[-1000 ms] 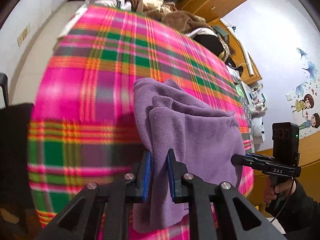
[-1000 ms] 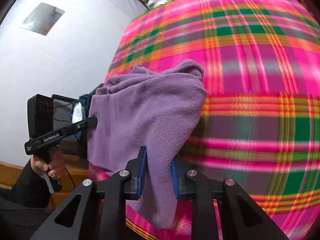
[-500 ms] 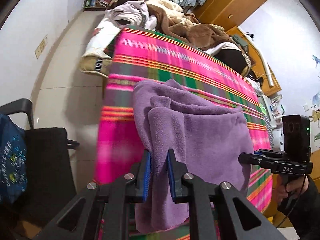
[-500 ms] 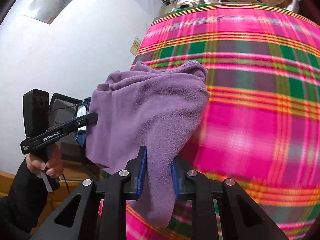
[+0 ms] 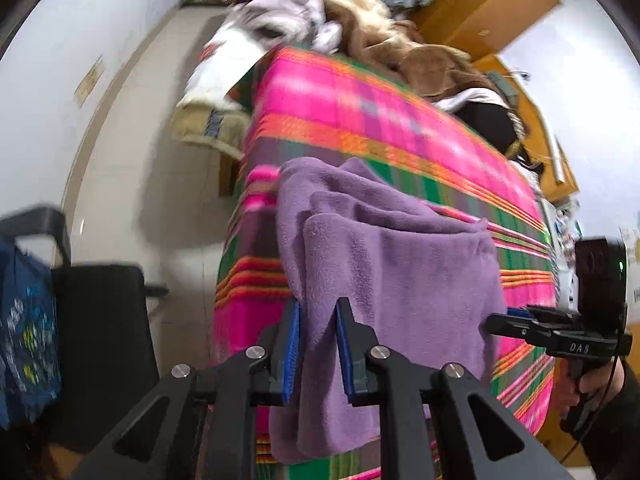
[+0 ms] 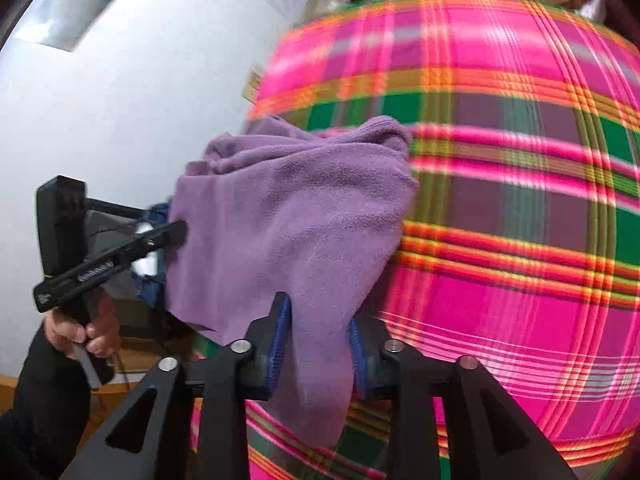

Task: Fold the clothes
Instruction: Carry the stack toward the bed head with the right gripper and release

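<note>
1. The left gripper (image 5: 318, 344) points steeply down over the near corner of a bed, its blue-padded jaws having just been opening; a fold of the purple fleece garment (image 5: 384, 264) hangs between them, and the gap is now wider than the cloth, so whether the pads still press on it cannot be told.
2. The right gripper (image 6: 318, 344) has likewise just been opening its jaws, more widely; the garment's other edge (image 6: 288, 224) drapes down through the gap, touching the left pad, with grip uncertain.
3. The garment is bunched and suspended between the two grippers above the pink, green and orange plaid bedspread (image 5: 360, 120), its lower hem dangling below both sets of fingers.
4. Only the left wrist view shows the black chair (image 5: 100, 320) beside the bed, the pile of clothes (image 5: 360, 20) at the far end and the wooden wardrobe (image 5: 492, 8).
5. Only the right wrist view shows the person's hand (image 6: 80, 328) squeezing the left gripper's handle against a white wall (image 6: 140, 80).
</note>
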